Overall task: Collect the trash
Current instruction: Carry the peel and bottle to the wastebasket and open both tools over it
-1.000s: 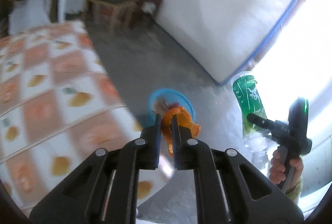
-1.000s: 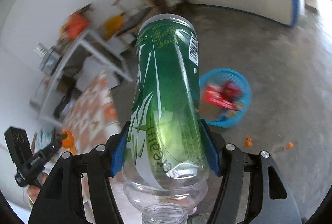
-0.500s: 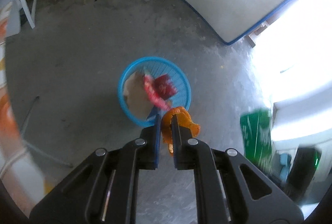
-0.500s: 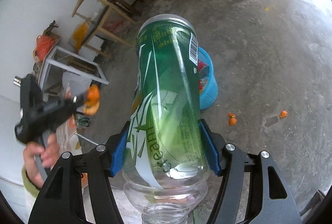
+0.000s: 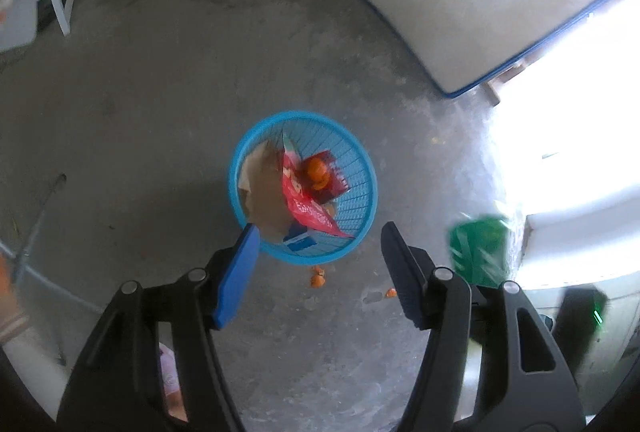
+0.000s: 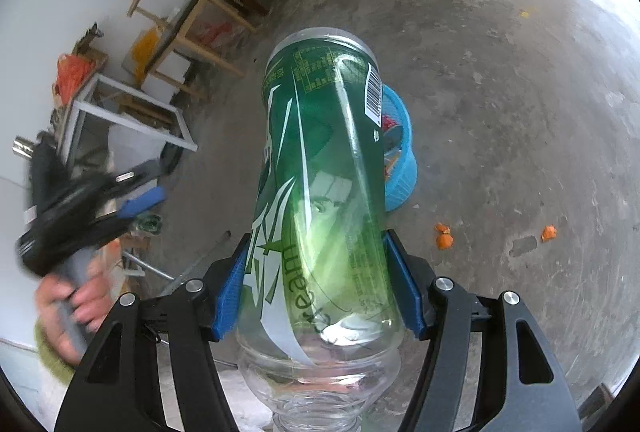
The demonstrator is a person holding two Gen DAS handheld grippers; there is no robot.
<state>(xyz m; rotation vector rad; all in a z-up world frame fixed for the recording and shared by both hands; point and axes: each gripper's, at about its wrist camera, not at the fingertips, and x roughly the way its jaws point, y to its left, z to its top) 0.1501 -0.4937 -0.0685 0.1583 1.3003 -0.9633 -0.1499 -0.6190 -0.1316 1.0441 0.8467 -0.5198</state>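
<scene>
Now the orange peel [image 5: 316,173] lies in the blue basket [image 5: 362,156] on the floor [image 5: 160,104]. Above it, the left gripper [image 5: 318,250] points down, fingers wide apart. The right gripper [image 6: 320,280] squeezes the green bottle [image 6: 320,168], tipped toward the basket.

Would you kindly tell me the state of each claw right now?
Left claw: open, holding nothing, above the blue basket.
Right claw: closed on the green plastic bottle.
</scene>
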